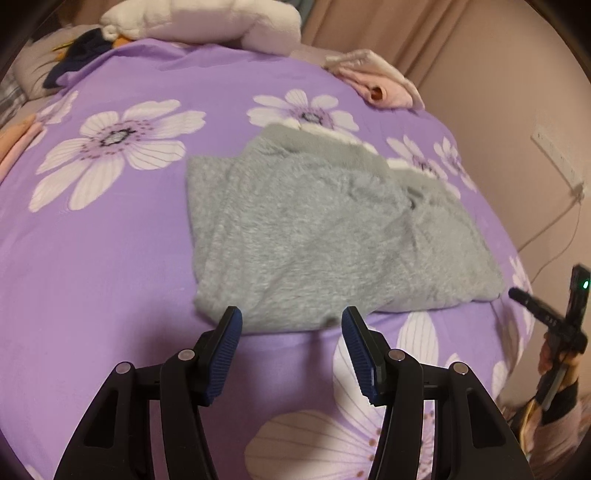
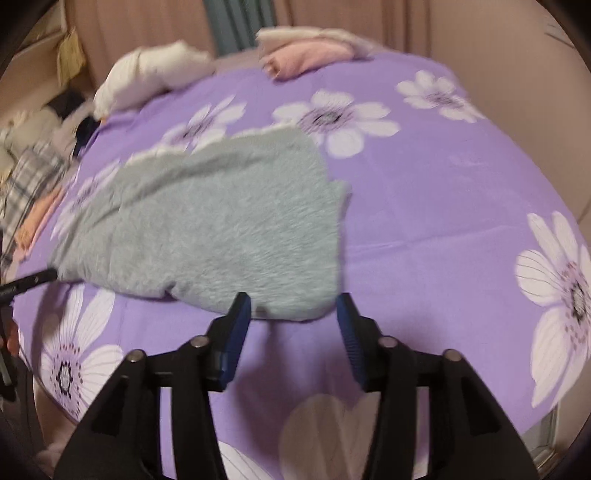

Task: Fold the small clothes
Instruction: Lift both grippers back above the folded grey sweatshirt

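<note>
**Grey garment on a purple floral bed, both grippers open**

A purple sheet (image 1: pixel 110 258) printed with large white flowers covers the bed. Near its front edge, the left gripper (image 1: pixel 291 325) has its 2 blue-padded fingers spread wide, empty, their tips just short of the hem of the grey fleece garment (image 1: pixel 314 229). The right gripper (image 2: pixel 293 308) is likewise spread and empty, its tips at the garment's near edge. The garment lies partly folded mid-bed. Beyond it sit folded pink clothes (image 1: pixel 384 83) and a white plush toy (image 1: pixel 207 22). Beige curtains (image 1: pixel 369 26) hang behind.
</note>
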`<state>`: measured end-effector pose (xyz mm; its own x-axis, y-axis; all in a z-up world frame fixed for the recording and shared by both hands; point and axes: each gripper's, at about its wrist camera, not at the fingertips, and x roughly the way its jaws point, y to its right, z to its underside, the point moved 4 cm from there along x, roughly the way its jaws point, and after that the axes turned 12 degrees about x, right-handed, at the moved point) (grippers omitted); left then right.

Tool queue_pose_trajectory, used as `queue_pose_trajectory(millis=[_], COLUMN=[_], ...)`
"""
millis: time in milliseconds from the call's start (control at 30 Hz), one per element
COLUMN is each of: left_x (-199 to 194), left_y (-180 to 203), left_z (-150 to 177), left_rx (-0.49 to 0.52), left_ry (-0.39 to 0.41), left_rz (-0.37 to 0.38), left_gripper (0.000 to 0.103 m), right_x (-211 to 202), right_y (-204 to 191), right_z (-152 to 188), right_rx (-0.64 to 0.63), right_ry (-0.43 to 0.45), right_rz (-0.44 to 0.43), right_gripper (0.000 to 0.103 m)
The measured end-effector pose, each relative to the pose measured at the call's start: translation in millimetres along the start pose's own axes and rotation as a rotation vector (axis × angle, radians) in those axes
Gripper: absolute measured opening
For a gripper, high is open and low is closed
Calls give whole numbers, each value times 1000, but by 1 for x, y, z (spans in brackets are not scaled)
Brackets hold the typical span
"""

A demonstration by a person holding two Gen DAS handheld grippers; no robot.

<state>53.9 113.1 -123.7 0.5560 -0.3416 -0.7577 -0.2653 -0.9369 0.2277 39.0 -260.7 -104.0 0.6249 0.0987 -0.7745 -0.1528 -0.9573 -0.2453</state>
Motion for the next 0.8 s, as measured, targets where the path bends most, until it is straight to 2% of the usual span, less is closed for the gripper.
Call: queue_pose_trajectory(millis=[133, 200, 333, 400, 433, 467, 500, 667, 800], left_x=[-6, -4, 6, 13, 15, 19, 22, 26, 23], left_y=[0, 1, 6, 4, 4, 3, 2, -2, -3], left_z=[-7, -12, -23, -26, -27, -27, -26, -20, -14], left_rx=[-1, -3, -12, -24, -23, -17, -9, -6, -15], left_ry=[24, 25, 32, 22, 15, 2, -14, -35, -31], left_rz=[-18, -15, 30, 37, 31, 12, -2, -4, 9], left_gripper=[55, 55, 55, 55, 55, 55, 55, 55, 55], right_x=[0, 2, 26, 42, 45, 46, 41, 18, 26], right_y=[10, 3, -3, -1, -1, -2, -4, 6, 18], right_z=[-4, -8, -17, -20, -19, -18, -17, -14, 0], right_rx=[73, 54, 49, 71, 76, 70, 57, 89, 94], right_ry=[14, 32, 3, -41, -56, -56, -44, -10, -66], right_rz=[-53, -100, -90, -90, -96, -103, -123, -159, -117], right_gripper=[51, 51, 48, 34, 20, 12, 8, 5, 5])
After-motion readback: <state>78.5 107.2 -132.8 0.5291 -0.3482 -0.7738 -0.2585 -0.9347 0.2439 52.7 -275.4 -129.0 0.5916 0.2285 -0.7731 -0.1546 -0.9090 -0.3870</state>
